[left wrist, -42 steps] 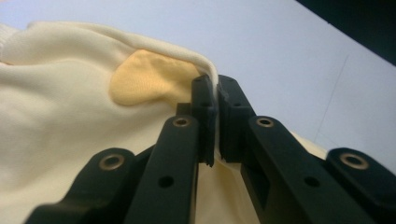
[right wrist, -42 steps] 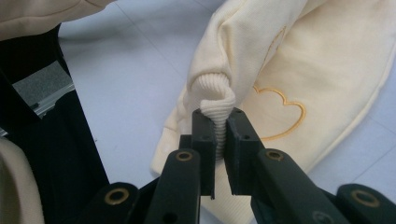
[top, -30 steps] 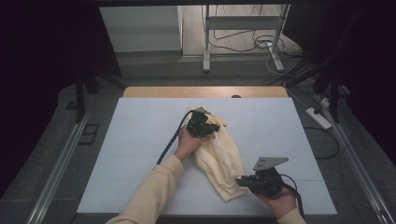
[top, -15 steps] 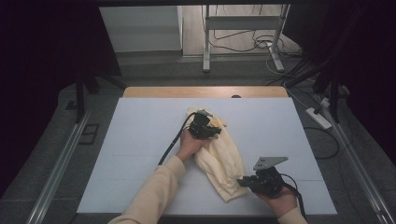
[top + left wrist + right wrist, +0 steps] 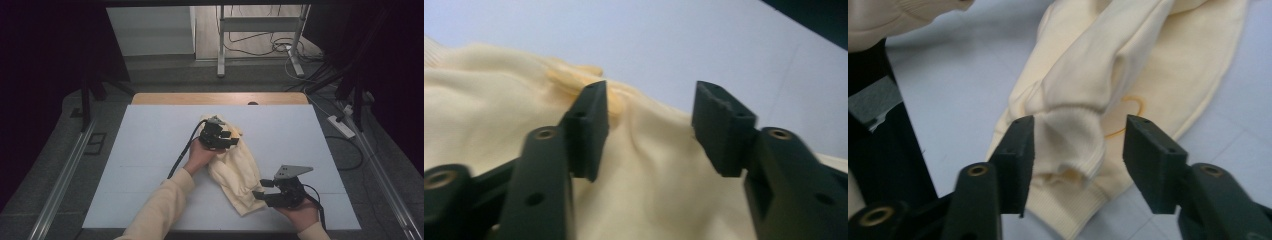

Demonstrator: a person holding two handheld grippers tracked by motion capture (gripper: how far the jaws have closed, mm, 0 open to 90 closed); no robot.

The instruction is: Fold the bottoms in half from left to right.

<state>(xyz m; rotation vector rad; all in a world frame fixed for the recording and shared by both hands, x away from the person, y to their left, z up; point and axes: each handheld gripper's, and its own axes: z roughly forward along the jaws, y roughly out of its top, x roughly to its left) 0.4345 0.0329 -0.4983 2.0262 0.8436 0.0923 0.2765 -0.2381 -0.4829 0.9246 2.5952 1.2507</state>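
Dim, dark-edged high view; gripper views evenly lit, jaws blurred

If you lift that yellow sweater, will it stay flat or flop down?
The pale yellow knitted sweater would probably flop: it already lies rumpled in soft folds. It looks light. Its ribbed cuff seems grippy, not slippery.

White table (image 5: 150, 165) with wooden far edge (image 5: 220, 98); beyond it — metal stand (image 5: 260, 37), tangled cables (image 5: 270, 46) on floor; power strip (image 5: 341, 126) right of table — rail (image 5: 60, 175) left.
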